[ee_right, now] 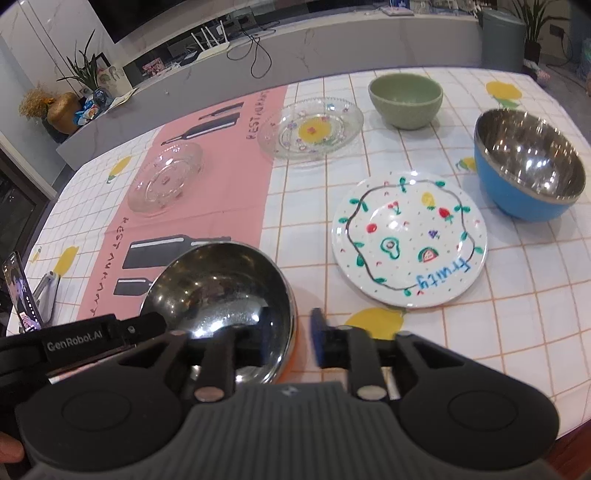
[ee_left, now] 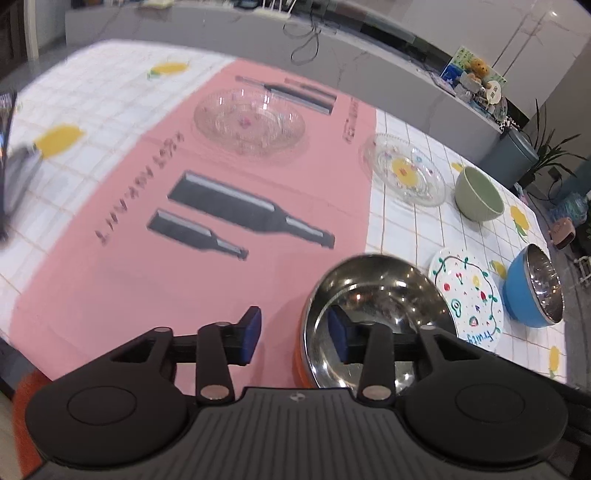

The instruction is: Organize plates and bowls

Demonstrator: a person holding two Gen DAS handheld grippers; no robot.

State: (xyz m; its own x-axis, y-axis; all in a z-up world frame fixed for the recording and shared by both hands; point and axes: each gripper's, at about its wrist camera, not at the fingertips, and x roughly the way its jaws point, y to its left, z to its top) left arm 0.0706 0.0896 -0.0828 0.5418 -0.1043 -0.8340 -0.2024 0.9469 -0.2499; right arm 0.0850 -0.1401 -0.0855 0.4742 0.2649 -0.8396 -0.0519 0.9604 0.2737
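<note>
An orange steel-lined bowl (ee_left: 373,295) (ee_right: 221,284) sits at the table's near edge on the pink mat. My left gripper (ee_left: 295,336) is open, its jaws straddling the bowl's left rim, one pad inside and one outside. My right gripper (ee_right: 291,339) is open, straddling the bowl's right rim. A white "fruity" plate (ee_left: 467,295) (ee_right: 408,242), a blue steel-lined bowl (ee_left: 535,291) (ee_right: 530,166), a green bowl (ee_left: 478,194) (ee_right: 405,99), a glass plate with flowers (ee_left: 404,173) (ee_right: 312,127) and a clear glass plate (ee_left: 249,122) (ee_right: 166,177) stand on the table.
A pink mat (ee_left: 147,258) printed with bottles covers the middle of the lemon-pattern tablecloth (ee_right: 517,295). A phone on a stand (ee_right: 22,295) is at the left edge. A grey counter (ee_left: 221,33) with cables runs behind the table.
</note>
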